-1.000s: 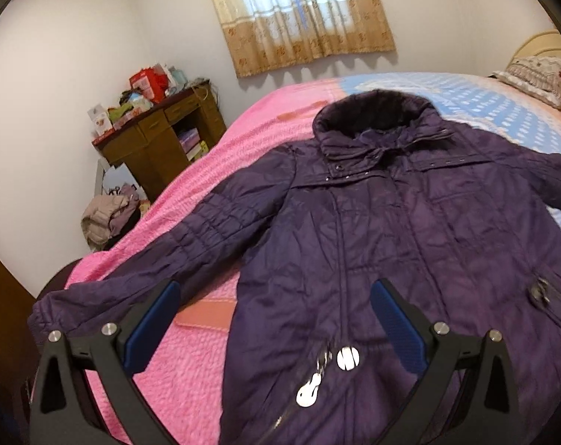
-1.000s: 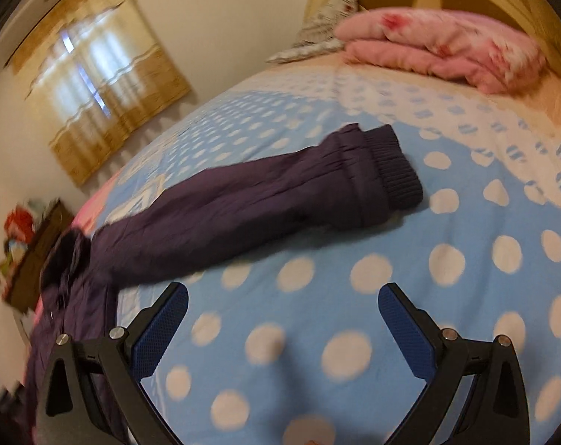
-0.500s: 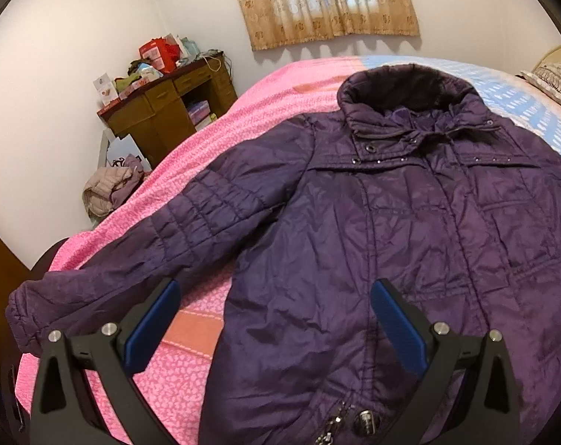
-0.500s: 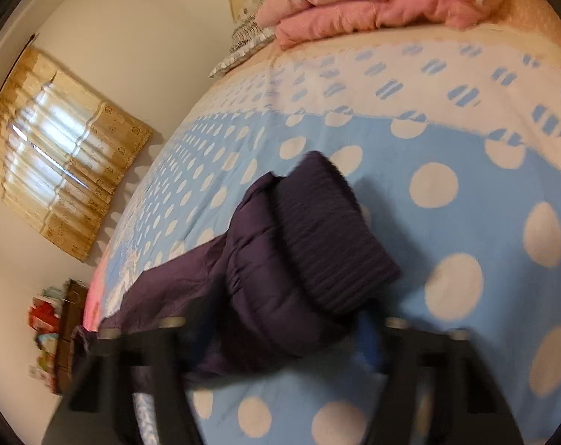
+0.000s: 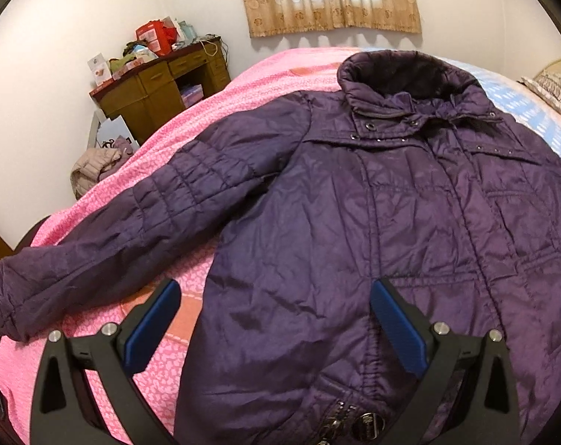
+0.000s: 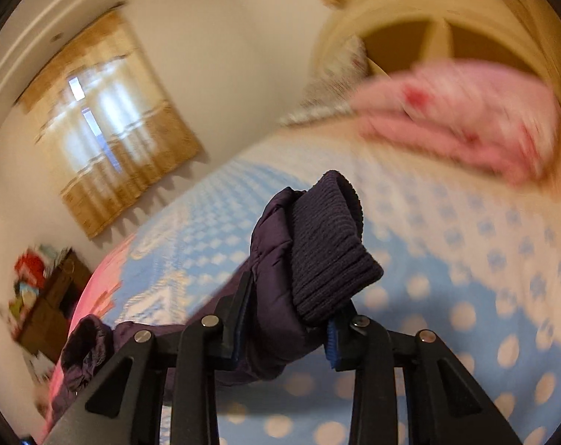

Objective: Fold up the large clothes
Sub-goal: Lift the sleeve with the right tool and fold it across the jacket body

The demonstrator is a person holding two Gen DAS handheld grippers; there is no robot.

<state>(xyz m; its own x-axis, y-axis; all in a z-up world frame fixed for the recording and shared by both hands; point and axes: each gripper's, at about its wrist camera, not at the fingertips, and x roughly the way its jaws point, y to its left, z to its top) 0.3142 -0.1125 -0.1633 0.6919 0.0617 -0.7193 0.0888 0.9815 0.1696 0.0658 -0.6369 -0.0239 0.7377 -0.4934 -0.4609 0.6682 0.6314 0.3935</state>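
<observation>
A large purple padded jacket [image 5: 373, 215] lies front up on the bed, collar toward the window, its left sleeve [image 5: 106, 244] stretched out over the pink cover. My left gripper [image 5: 273, 319] is open and empty, hovering above the jacket's lower front. In the right wrist view my right gripper [image 6: 288, 330] is shut on the jacket's other sleeve [image 6: 280, 296] just behind its ribbed knit cuff [image 6: 328, 256], and holds it lifted off the blue dotted sheet. The view is blurred by motion.
The bed has a pink cover [image 5: 221, 111] on the left and a blue dotted sheet [image 6: 466, 296] on the right. A folded pink quilt [image 6: 466, 118] lies by the headboard. A cluttered wooden desk [image 5: 158, 81] stands by the wall, with a clothes pile [image 5: 95, 167] below.
My right gripper closed on the sleeve near its cuff and lifted it off the sheet. My left gripper moved closer over the jacket, still open.
</observation>
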